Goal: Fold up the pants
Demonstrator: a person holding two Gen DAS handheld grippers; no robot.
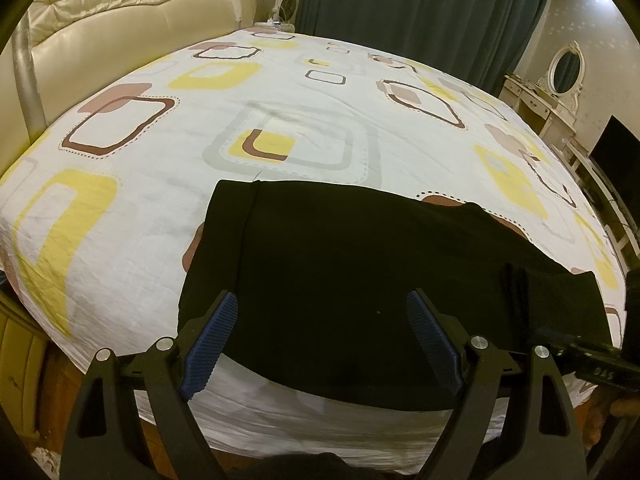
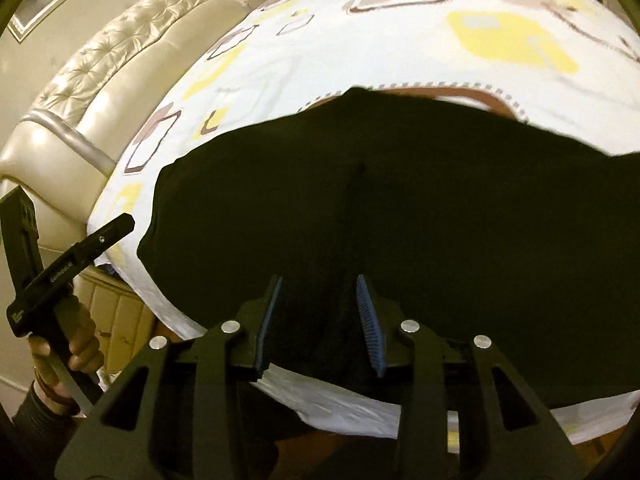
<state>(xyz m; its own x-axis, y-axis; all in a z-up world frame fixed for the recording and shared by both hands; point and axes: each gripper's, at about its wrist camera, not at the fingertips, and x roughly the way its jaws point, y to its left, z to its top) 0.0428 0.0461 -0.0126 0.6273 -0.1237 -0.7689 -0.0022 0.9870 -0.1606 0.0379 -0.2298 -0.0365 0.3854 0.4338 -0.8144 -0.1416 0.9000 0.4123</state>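
The left gripper (image 1: 322,336) hangs with its blue-padded fingers (image 1: 212,340) spread wide and nothing between them, their tips over the near part of the black pants (image 1: 360,264), and whether they touch the cloth cannot be told. The right gripper (image 2: 320,320) has its fingers (image 2: 370,328) parted about halfway, apart from each other with only dark fabric lying flat beneath the gap; the pads do not press on any fold that can be made out. In the left wrist view the pants lie as a broad dark slab on the bed (image 1: 120,208), running from about 9 o'clock of the fingers across to 3 o'clock, with a straight seam or folded edge (image 1: 248,232) rising toward 11 o'clock and a darker ridged band (image 1: 516,296) at about 2 o'clock. The near edge of the pants reaches the near edge of the mattress. In the right wrist view the same pants (image 2: 400,200) fill the middle, and at 9 o'clock a hand (image 2: 80,354) in a dark sleeve (image 2: 32,412) grips the handle of the left gripper's body (image 2: 68,268), off the side of the bed. The sheet (image 1: 320,112) is white with yellow, brown and grey rounded squares. Beyond it, at 11 o'clock, stands a cream tufted headboard (image 1: 132,12); at 12 o'clock hangs a dark teal curtain (image 1: 420,12); at 2 o'clock sits a white dressing table with an oval mirror (image 1: 566,66).
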